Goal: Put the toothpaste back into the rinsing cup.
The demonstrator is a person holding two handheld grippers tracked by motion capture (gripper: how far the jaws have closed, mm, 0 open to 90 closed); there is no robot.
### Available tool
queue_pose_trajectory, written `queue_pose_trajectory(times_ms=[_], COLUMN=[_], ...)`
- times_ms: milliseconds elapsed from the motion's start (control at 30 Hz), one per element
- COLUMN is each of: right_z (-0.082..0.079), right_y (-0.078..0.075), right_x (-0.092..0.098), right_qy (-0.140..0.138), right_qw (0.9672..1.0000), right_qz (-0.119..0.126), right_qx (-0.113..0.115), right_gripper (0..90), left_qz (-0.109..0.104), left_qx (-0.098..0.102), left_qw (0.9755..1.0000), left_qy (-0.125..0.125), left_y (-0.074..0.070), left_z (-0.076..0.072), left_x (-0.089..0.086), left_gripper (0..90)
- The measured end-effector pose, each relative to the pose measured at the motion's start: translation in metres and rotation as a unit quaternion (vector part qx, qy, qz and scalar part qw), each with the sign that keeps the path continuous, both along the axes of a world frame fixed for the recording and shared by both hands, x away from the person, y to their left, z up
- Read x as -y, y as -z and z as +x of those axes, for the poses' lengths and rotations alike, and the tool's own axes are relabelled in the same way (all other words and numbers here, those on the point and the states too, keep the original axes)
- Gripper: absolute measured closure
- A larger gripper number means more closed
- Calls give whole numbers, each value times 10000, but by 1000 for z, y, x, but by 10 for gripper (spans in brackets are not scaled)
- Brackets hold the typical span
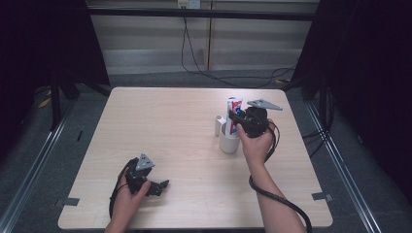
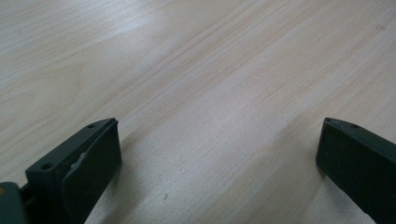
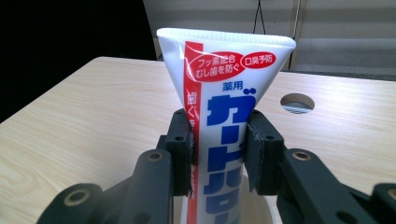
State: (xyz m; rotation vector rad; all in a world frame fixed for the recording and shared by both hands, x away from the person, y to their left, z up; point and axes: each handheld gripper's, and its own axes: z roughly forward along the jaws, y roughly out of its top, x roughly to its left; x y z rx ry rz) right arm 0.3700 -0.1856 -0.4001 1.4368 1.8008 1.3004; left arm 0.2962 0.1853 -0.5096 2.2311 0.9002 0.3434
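High view: left gripper (image 1: 163, 184) rests low on the table (image 1: 160, 126), near edge, jaws wide apart, holding nothing. Farther off, right gripper (image 1: 232, 118) is clamped on the upright toothpaste tube (image 1: 234, 115), whose lower end stands inside the white cup (image 1: 229, 141).

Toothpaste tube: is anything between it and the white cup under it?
Nothing visible blocks it. The right tongs are shut on the toothpaste tube, which stands upright with its lower end already at the white cup. A small white item stands beside the cup, not in the path.
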Motion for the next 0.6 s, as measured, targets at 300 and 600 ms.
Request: queue_pose_trajectory(times_ms=[300, 600], right_z=[-3, -6], right_y=[7, 10], right_x=[1, -3], right_qy=[0, -1], right_qw=[10000, 10000], right_qz=[-7, -26], right_qx=[-59, -71], right_gripper=[665, 660], left_qz=[-3, 1], left_qx=[5, 2], left_qw=[10000, 10000], left_qy=[-3, -4], left_y=[0, 0], left_z=[0, 0], left_x=[0, 0], left_gripper=[0, 0])
